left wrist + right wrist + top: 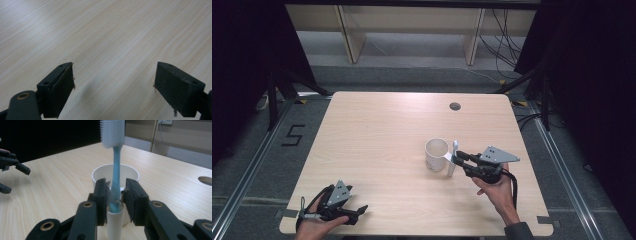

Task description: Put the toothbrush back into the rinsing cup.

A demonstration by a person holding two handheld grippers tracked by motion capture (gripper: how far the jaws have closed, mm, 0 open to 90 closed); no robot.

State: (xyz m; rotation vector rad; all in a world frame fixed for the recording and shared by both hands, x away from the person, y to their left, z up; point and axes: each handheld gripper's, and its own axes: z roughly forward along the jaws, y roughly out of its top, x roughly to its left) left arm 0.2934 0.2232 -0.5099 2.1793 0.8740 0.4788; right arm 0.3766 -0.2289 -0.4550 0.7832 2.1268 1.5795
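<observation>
Our right hand-held gripper (pixel 115 200) is clamped on the toothbrush (pixel 115 170) rn, pads pinching the blue neck just above where the white handle (pixel 115 223) starts. Brush is upright, bristle head (pixel 112 132) up top, handle end down. In the high view that gripper (pixel 457 158) sits just right of the white cup (pixel 436 154), w/ the brush right at the cup's rim on the outside, can't tell if it's actually touching.

Looks to us like the job is getting the brush into the cup, so tips for doing it well imo:

- Keep the squeeze steady. The neck is thin and smooth, so it could pivot btwn the pads if we loosen even a bit.
- Lift enough that the handle end clears the rim before we go sideways, otherwise we knock the cup. It's light and prob empty, so it'll slide or tip easy.
- Centre over the opening, then go straight down, handle first.
- Don't let go till the handle end is well inside, then let it lean on the rim.

Left hand-held gripper (pixel 357 212) is parked near the front left corner of the surface (pixel 377 130), jaws wide apart and nothing btwn them, well away from the cup. We could bring it over to brace the cup if it starts wobbling, but prob not needed.
</observation>
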